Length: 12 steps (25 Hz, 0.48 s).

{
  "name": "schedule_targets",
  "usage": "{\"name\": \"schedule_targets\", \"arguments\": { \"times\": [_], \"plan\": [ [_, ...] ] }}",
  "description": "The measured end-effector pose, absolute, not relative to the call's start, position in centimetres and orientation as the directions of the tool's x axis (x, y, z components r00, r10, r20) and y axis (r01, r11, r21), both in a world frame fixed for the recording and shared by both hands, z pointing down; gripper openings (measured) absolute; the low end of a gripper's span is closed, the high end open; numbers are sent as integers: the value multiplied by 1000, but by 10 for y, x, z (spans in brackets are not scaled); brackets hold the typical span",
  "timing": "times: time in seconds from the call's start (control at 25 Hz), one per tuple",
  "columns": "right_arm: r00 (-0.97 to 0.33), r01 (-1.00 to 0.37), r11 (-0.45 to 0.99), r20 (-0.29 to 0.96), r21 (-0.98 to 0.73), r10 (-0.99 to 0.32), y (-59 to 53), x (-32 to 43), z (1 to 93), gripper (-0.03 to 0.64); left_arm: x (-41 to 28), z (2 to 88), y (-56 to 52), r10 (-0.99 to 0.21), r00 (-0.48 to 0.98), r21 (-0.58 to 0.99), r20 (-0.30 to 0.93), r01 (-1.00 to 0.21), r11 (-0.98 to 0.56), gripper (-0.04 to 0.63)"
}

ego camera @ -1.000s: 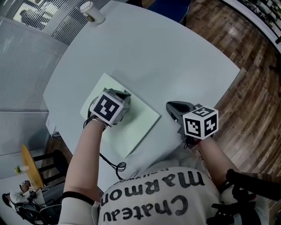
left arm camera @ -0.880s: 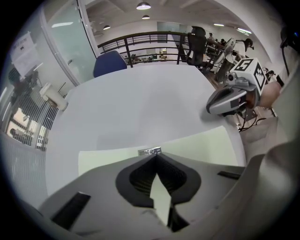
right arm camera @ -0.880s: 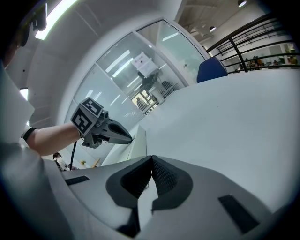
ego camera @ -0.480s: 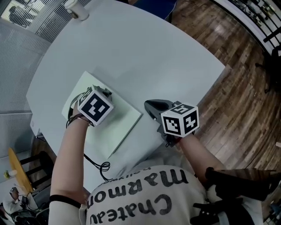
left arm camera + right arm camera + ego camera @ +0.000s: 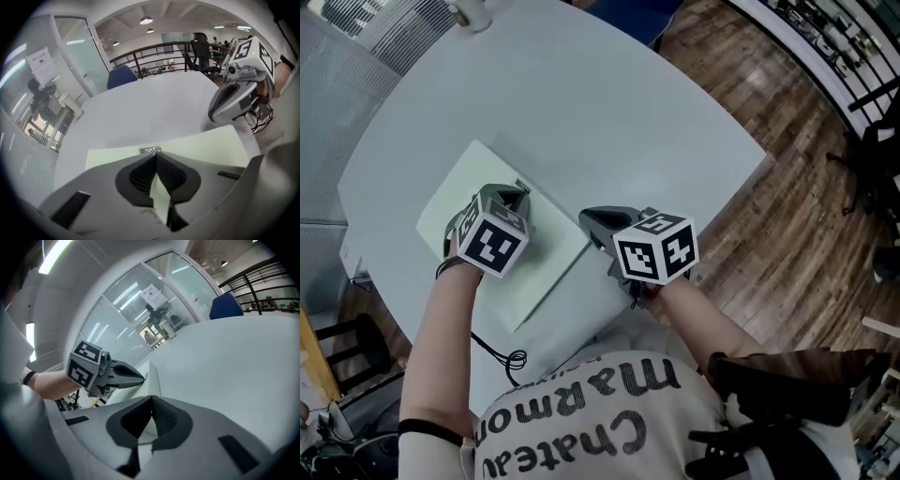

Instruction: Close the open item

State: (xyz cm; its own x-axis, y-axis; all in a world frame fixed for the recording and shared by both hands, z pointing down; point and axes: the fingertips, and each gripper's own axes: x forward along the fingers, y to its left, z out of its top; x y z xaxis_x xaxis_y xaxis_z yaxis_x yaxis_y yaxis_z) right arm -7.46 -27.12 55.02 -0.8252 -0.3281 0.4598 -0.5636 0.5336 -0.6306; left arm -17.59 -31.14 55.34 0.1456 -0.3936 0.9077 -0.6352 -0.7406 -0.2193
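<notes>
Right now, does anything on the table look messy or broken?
Nothing stands out. The pale green folder lies flat and closed on the white table, with no spill or tear showing. The left tool is over it and the right tool is beside its edge, both with jaws together and holding nothing.

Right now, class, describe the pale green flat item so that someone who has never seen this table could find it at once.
Start at the big white table; near its closer edge, under the left gripper, lies a thin rectangular pad. It is the only pale green, flat thing there; the small white cylinder stands apart at the far edge.
</notes>
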Motion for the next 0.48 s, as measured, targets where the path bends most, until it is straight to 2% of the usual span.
{"name": "schedule_targets", "arguments": {
  "times": [0.16, 0.32, 0.48],
  "plan": [
    [-828, -554, 585, 468, -592, -311, -268, -85, 531, -2, -176, 541, -314, -635, 234, -251, 736, -777, -578, 5],
    [-837, -529, 658, 458, -536, -300, -265, -102, 502, -2, -189, 489, -295, -801, 218, -270, 558, -865, -423, -1],
    [-863, -470, 738, 428, -484, -269, -254, -143, 470, -2, -232, 430, -226, -883, 219, -98, 416, -954, -282, -1]
  ]
}}
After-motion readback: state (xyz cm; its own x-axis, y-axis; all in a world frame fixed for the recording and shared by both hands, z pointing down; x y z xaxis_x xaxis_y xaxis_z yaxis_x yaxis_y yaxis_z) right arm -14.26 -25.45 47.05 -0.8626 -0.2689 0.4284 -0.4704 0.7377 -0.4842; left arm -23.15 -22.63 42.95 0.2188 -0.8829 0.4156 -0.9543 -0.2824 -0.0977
